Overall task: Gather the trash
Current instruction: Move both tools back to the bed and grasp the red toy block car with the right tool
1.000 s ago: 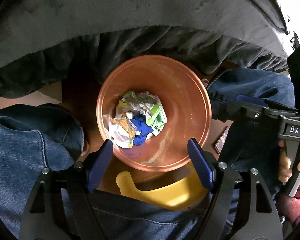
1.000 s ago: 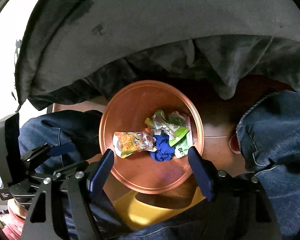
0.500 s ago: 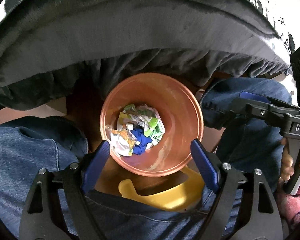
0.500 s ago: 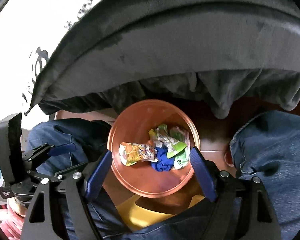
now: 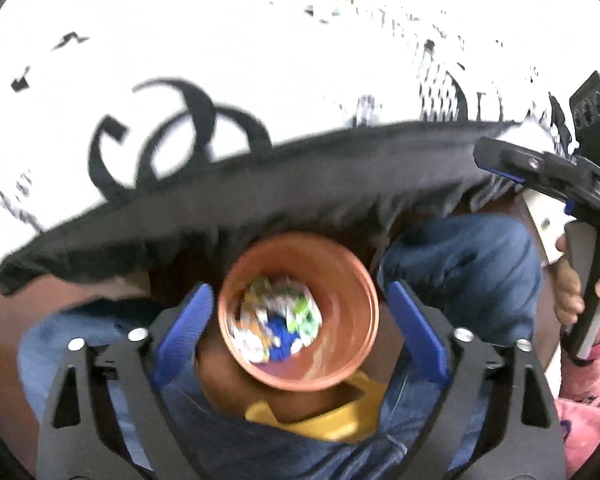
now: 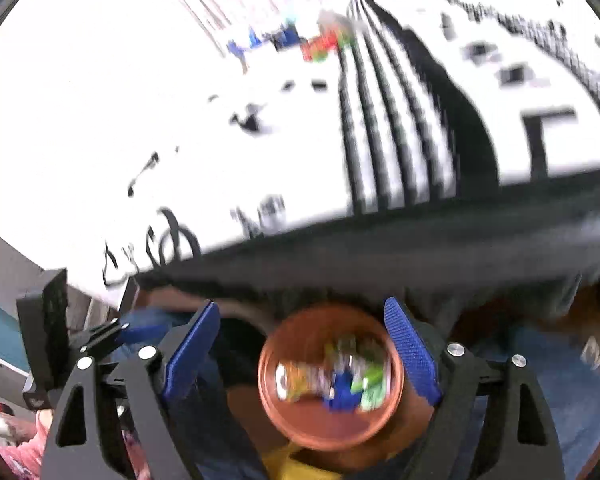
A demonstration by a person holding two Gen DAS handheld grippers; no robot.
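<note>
Trash (image 5: 278,326) is piled at the bottom of an orange bin (image 5: 356,344): crumpled wrappers in white, green and orange, with a blue piece among them; details are lost to blur. The bin is seen from above, low in the middle of both views, between two knees in jeans (image 5: 464,272), with a yellow object (image 5: 332,420) just near of it on a brown floor (image 5: 4,320). In the right wrist view the same trash (image 6: 334,378) sits in the bin (image 6: 332,428), equally smeared.

Left gripper (image 5: 299,330) is held above the bin, jaws wide apart, nothing between the blue pads (image 5: 186,328); the bin is framed between them but not touched. Right gripper (image 6: 302,354) is likewise spread open and empty over the bin. In the left wrist view the right gripper's body is seen at the right edge, gripped by a hand (image 5: 572,288) next to a pink sleeve (image 5: 592,376). In the right wrist view the left gripper's body is seen at the left edge.

Far of the bin a dark cloth edge (image 5: 300,196) is draped, and above it a white sheet with black print (image 5: 188,128) fills the upper part of both views. Small coloured items (image 6: 320,44) at the far end are too blurred to name.
</note>
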